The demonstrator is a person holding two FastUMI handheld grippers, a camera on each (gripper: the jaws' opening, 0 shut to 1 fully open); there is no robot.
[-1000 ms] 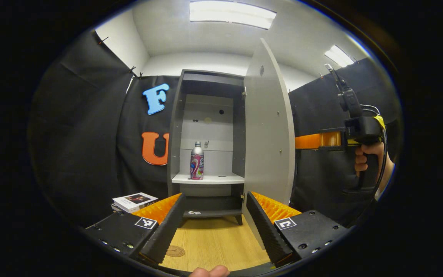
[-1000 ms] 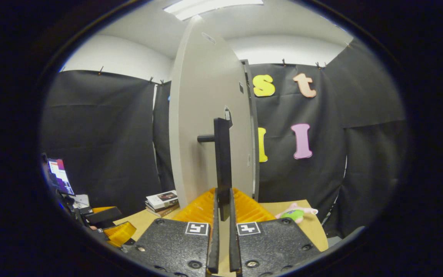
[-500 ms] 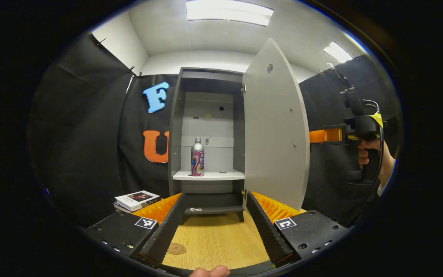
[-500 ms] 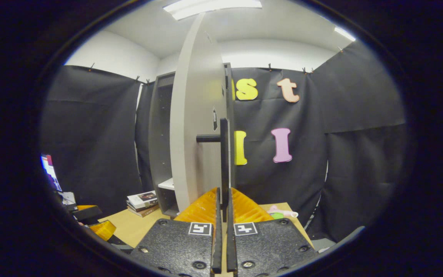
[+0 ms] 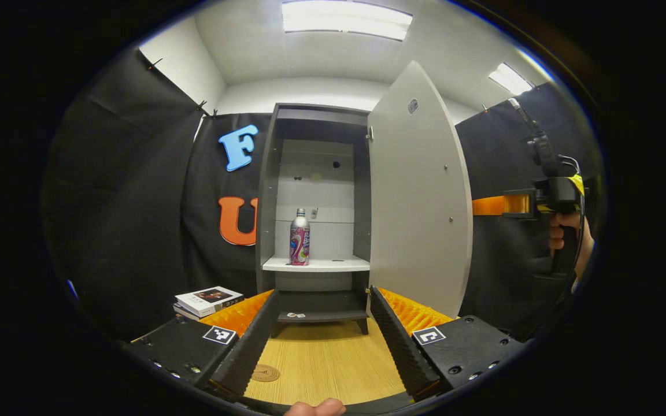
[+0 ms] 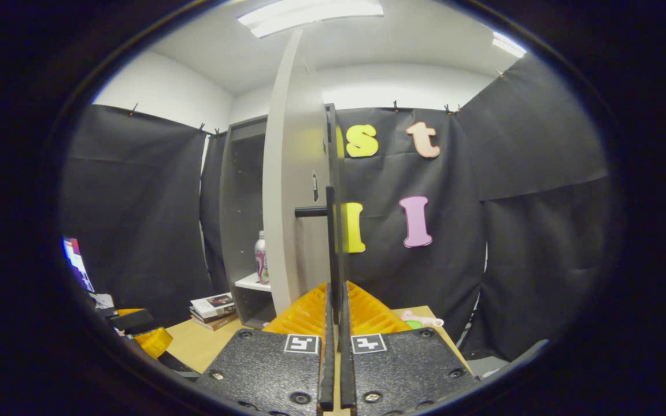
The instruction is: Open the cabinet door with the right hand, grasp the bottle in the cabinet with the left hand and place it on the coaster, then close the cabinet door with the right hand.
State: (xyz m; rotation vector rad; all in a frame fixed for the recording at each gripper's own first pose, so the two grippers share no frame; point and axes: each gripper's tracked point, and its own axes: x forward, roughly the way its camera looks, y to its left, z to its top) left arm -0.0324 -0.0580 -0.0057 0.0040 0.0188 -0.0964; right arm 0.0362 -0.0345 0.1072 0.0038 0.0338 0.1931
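Note:
A silver bottle (image 5: 299, 238) with a pink label stands upright on the cabinet's white shelf (image 5: 333, 265); it also peeks out beside the door in the right gripper view (image 6: 261, 258). The grey cabinet door (image 5: 420, 196) is swung wide open. My right gripper (image 6: 336, 300) is shut on the door's black bar handle (image 6: 331, 231), and it appears at the far right of the left gripper view (image 5: 512, 204), held by a hand (image 5: 564, 237). My left gripper (image 5: 324, 341) hangs open above the wooden table, well short of the cabinet. A round brown coaster (image 5: 264, 372) lies between its fingers.
A stack of books (image 5: 208, 299) lies on the table left of the cabinet (image 5: 263, 196). A pink and green toy (image 6: 420, 319) sits on the table behind the door. A lit screen (image 6: 76, 263) glows at the left edge of the right gripper view.
The door has swung farther open with my right gripper holding its handle. The bottle has come into sight in the right gripper view. The left gripper has barely moved.

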